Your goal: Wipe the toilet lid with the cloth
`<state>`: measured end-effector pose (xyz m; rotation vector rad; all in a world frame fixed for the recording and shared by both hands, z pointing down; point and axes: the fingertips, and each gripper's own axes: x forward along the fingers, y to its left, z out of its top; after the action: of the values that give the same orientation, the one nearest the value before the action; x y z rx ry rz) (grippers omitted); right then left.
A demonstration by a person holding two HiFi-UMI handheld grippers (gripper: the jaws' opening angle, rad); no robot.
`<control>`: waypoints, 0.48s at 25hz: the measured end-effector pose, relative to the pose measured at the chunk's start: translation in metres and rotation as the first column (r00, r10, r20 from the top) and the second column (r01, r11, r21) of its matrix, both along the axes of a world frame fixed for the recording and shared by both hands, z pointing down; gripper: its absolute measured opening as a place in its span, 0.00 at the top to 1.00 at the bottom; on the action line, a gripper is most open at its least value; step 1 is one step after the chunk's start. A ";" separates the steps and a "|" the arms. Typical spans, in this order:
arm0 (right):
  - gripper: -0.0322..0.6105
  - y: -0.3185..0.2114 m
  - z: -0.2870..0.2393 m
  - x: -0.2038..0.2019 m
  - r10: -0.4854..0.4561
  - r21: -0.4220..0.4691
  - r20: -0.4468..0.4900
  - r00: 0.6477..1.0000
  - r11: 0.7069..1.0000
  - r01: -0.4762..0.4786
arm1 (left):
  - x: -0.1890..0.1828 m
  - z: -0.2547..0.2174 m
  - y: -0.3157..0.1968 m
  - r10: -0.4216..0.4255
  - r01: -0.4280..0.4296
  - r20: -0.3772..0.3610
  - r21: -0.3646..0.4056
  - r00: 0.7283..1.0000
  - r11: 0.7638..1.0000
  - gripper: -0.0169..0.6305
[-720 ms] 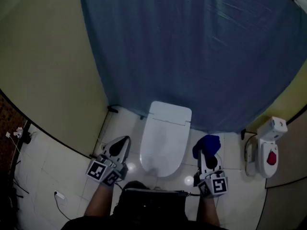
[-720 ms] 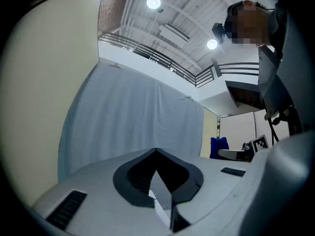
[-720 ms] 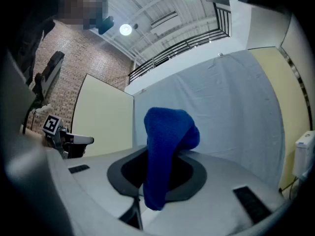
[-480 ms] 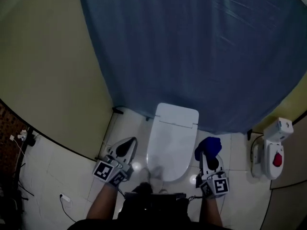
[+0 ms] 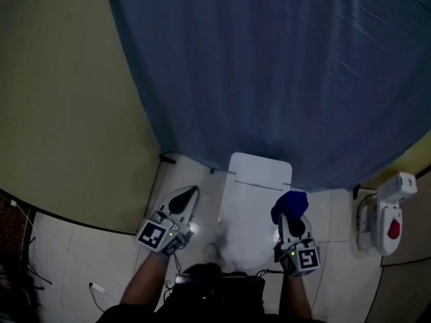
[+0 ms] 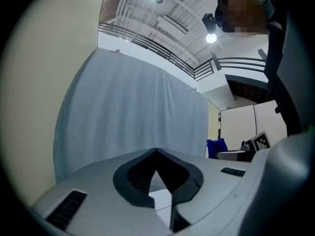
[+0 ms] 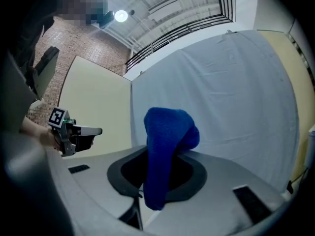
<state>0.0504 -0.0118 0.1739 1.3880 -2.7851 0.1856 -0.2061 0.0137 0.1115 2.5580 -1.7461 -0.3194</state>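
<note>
Two grey jaws on the right gripper (image 5: 291, 219) are squeezing tight on a fluffy dark blue cloth (image 7: 166, 132). The cloth is sticking up out of the jaws and flopping over at the top. The jaws are holding it in the air, right at the right edge of the closed white toilet lid (image 5: 250, 204). I cannot tell from up here if it is touching the lid yet.

The left gripper (image 6: 156, 152) is keeping its jaws closed, with the tips touching. Nothing is sitting between them. It is floating on the left side of the toilet, near it but apart from it.

A moment ago there was a small gap between the cloth and the lid. Now that gap is gone, and the cloth is right up against the lid's edge. The left gripper is also coming along, a bit higher and more to the right than before. The toilet is now showing lower and further right in the head view.

I think the person is getting ready to wipe. The wiping does not seem to be starting yet, because the cloth is only at the edge and not on top of the lid.

Farther out, a big wrinkly blue curtain (image 5: 269, 66) is hanging behind the toilet. A white tiled floor (image 5: 74, 247) is spreading out below. A white box with a red part (image 5: 388, 214) is sitting off to the right.
</note>
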 end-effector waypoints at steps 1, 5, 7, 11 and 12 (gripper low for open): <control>0.84 -0.005 0.005 -0.004 0.003 -0.012 -0.004 1.000 1.000 -0.003 | -0.004 0.002 -0.007 -0.004 0.004 -0.007 -0.004 1.000 1.000 0.99; 0.84 -0.020 0.034 -0.012 0.007 -0.086 -0.022 1.000 0.996 -0.008 | -0.014 0.028 -0.026 -0.031 0.030 -0.013 -0.060 0.999 0.998 0.99; 0.84 -0.028 0.057 -0.013 0.011 -0.150 -0.045 0.999 0.989 -0.018 | -0.017 0.050 -0.035 -0.042 0.042 0.004 -0.111 0.999 0.993 0.99; 0.84 -0.059 0.116 -0.021 -0.012 -0.260 -0.072 0.997 0.966 -0.007 | -0.022 0.105 -0.061 -0.077 0.077 0.007 -0.236 0.997 0.969 0.99; 0.84 -0.068 0.133 -0.025 -0.024 -0.280 -0.074 0.997 0.960 0.002 | -0.022 0.121 -0.069 -0.082 0.080 0.001 -0.263 0.997 0.961 0.99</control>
<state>0.0257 -0.0800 0.3070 1.2787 -2.5806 0.4945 -0.2282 -0.0558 0.2327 2.3013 -1.7592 -0.0930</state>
